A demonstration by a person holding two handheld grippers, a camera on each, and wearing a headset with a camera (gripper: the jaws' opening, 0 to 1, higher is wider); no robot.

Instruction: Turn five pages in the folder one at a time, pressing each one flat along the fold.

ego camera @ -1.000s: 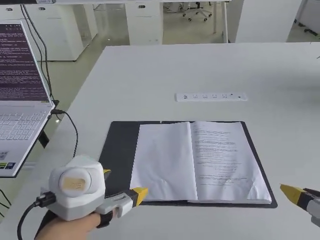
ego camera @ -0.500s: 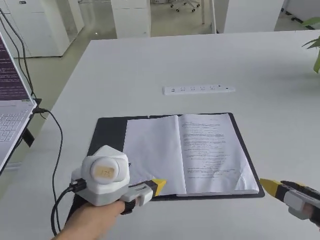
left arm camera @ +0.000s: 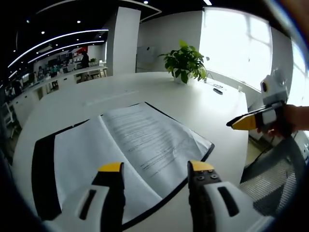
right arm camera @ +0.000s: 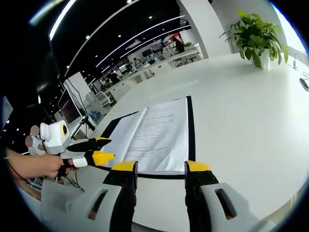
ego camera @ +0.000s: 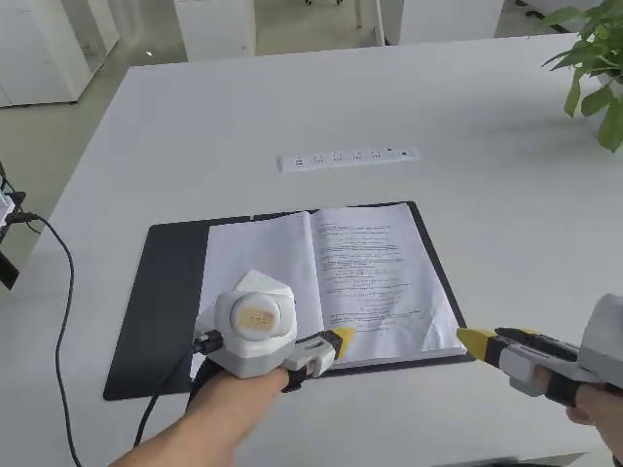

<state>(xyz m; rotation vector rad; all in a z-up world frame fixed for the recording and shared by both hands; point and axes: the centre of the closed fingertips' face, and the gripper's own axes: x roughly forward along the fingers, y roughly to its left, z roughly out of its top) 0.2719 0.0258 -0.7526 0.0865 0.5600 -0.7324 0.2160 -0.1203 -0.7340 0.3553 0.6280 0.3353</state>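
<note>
White table [ego camera: 506,195] bears the open folder [ego camera: 292,263], fold running away.

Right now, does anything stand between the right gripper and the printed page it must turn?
Nothing visible does. Bare table separates the right gripper from the printed page at the near right corner of the folder; the power strip lies beyond the folder.
</note>
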